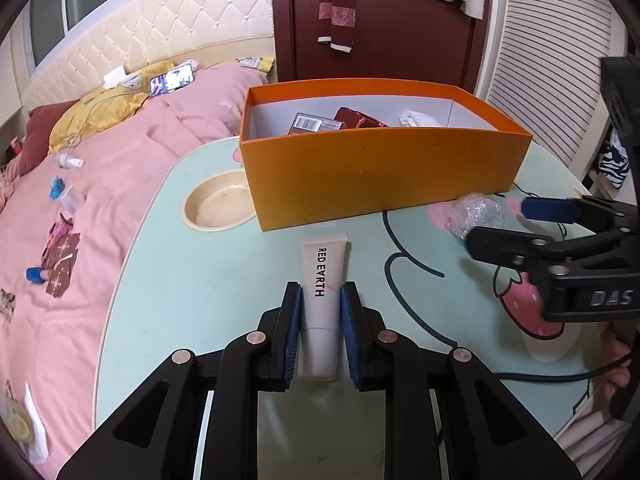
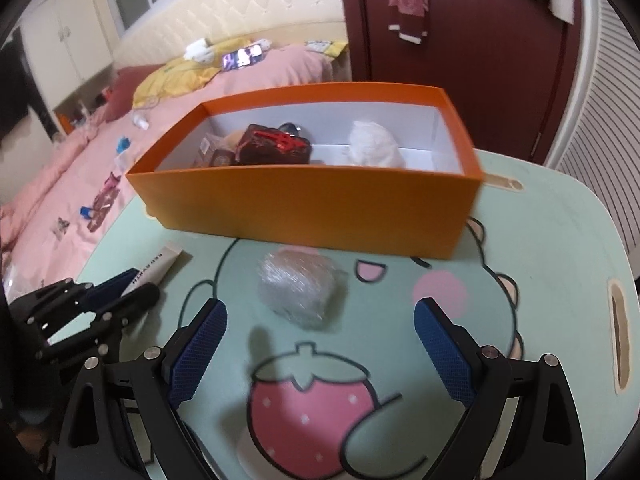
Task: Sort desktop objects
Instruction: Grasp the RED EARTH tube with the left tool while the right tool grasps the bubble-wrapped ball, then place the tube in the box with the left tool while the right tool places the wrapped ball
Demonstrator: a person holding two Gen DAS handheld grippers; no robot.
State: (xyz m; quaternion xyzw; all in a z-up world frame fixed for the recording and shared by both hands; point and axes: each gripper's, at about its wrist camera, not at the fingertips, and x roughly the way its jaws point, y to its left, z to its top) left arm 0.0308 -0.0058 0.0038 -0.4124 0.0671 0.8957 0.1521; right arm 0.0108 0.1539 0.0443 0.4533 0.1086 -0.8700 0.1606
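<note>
Orange box (image 1: 376, 172) front wall hides lower parts of its contents. White tube (image 1: 322, 304) base hidden between left gripper (image 1: 321, 300) pads. Right wrist view motion-blurred.

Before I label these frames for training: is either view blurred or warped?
Left wrist view: sharp, the white tube lettering readable between the left gripper pads; fisheye bends the orange box. Right wrist view: softer, smeared box edges; the open right gripper faces the plastic wad.
</note>
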